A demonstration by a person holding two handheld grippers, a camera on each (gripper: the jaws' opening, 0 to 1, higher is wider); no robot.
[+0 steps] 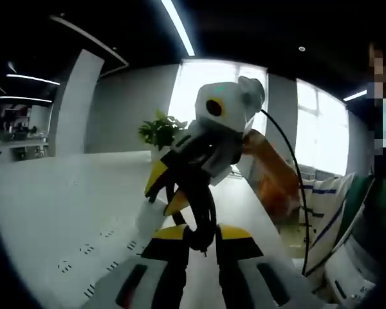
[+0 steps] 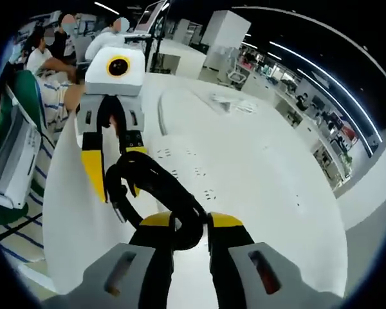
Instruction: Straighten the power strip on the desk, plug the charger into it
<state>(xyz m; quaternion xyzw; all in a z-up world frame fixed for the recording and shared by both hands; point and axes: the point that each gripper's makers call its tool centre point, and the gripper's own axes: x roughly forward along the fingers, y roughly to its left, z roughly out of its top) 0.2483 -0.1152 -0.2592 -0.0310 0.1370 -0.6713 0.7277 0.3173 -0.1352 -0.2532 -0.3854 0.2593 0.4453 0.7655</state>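
In the left gripper view the left gripper has its yellow-tipped jaws drawn narrow on a loop of the black cable, pinched between them just above the white power strip, which fills the near left of the scene with rows of sockets visible. Beyond it the right gripper comes in from the far side, its jaws on either side of the same cable bundle. A potted plant stands at the far edge of the desk, before bright windows. In the right gripper view the right gripper likewise clamps narrow on the coiled black cable; the left gripper faces it from the far left, touching the coil. The power strip stretches away to the right. People sit at the far left. A charger body cannot be made out.
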